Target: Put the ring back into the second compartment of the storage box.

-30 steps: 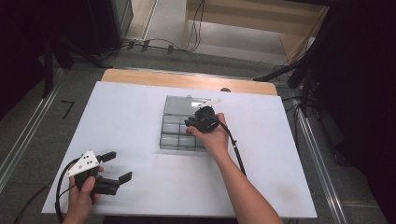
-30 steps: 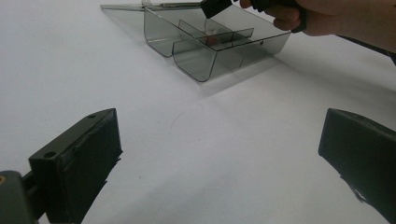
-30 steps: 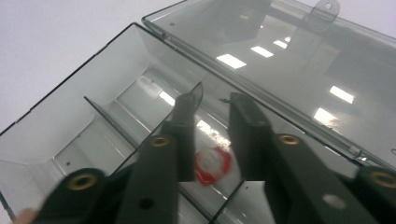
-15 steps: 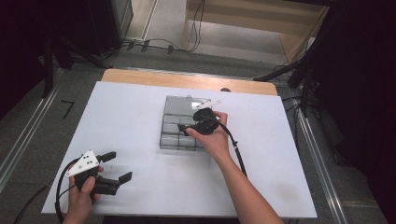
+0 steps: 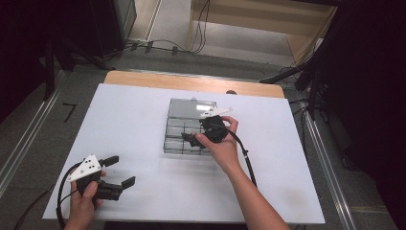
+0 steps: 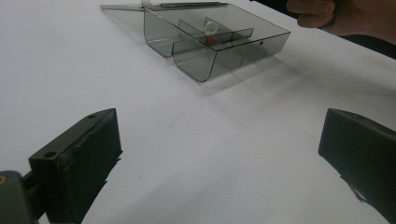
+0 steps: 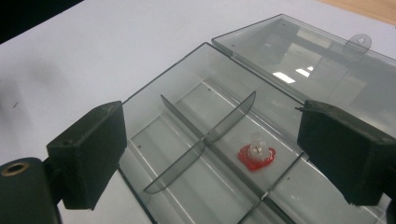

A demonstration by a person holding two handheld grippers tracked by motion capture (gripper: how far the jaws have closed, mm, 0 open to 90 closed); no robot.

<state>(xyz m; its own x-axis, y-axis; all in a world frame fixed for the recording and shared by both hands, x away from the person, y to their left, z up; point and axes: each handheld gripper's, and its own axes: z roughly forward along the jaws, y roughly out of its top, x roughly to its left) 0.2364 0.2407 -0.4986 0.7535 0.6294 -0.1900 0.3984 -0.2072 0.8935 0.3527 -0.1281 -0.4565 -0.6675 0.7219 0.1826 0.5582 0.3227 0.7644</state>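
Smoky clear plastic compartment box [image 5: 187, 129], lid open at the table's [image 5: 143, 105] centre, holds a small red-based piece [image 7: 256, 156] in one cell beneath the right gripper [image 7: 210, 158], whose jaws have just been opening with nothing clamped, while the left gripper [image 5: 119, 171], jaws apart, rests near left.

Black two-jaw tool [image 5: 113, 173] with white three-cornered plate, trailing black cable.
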